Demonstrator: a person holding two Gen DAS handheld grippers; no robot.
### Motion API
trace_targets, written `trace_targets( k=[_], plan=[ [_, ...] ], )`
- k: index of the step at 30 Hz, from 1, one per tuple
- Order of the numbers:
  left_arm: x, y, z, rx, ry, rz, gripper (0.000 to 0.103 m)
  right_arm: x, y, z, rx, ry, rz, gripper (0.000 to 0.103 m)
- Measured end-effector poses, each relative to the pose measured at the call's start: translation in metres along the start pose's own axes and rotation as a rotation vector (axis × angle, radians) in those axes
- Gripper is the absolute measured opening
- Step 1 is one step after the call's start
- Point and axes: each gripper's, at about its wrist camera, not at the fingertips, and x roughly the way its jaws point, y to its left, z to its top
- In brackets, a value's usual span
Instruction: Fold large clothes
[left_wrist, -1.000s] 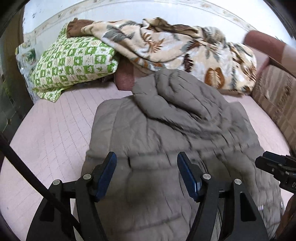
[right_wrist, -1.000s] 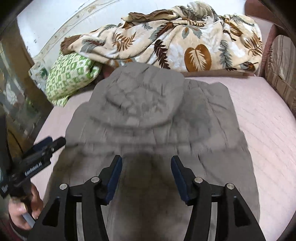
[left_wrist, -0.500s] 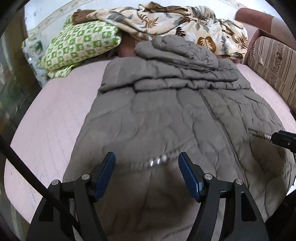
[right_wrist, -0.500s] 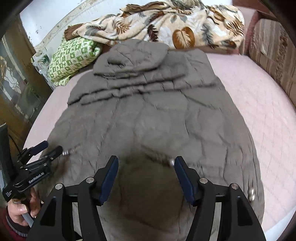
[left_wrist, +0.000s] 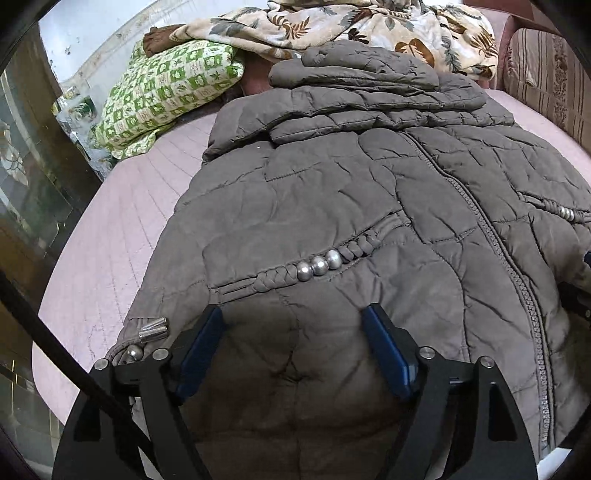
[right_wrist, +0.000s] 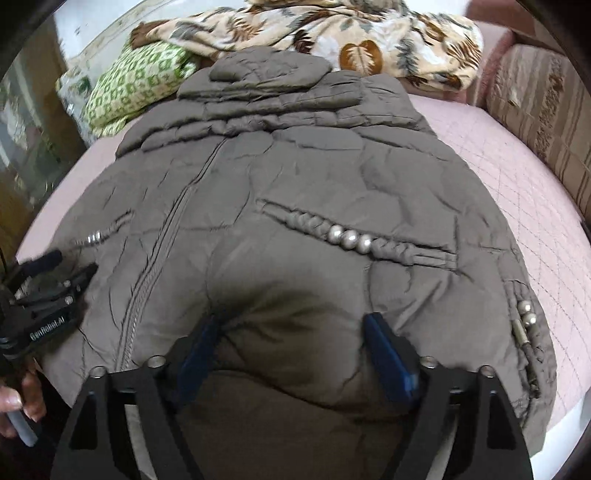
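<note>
Pink bed (left_wrist: 110, 236) carries the coat (left_wrist: 332, 206), spread flat, zipper up. Left tongs (left_wrist: 293, 350) and right tongs (right_wrist: 291, 350) both gape empty at its hem. We judge next: pinch hem, fold toward hood.

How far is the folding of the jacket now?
Done: the jacket lies front up on the bed, sleeves out of sight, hood bunched at the collar. In hand: nothing; the left hand-held gripper and right hand-held gripper hang open near its hem. Left: the body fold.
</note>
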Motion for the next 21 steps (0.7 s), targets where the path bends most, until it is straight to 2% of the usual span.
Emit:
trace_targets(
  k=[7,21],
  plan=[
    [0.0037,0.0056,-0.0023,-0.019,-0.018,-0.005,0.089,0.0031,0.0048,-0.0023,-0.021,-0.016,-0.004,0.093],
    [0.0039,0.0047,-0.0030,-0.016,-0.027,0.001,0.090,0.0037,0.0076,-0.0052,-0.033,-0.026,-0.003,0.097]
  ],
)
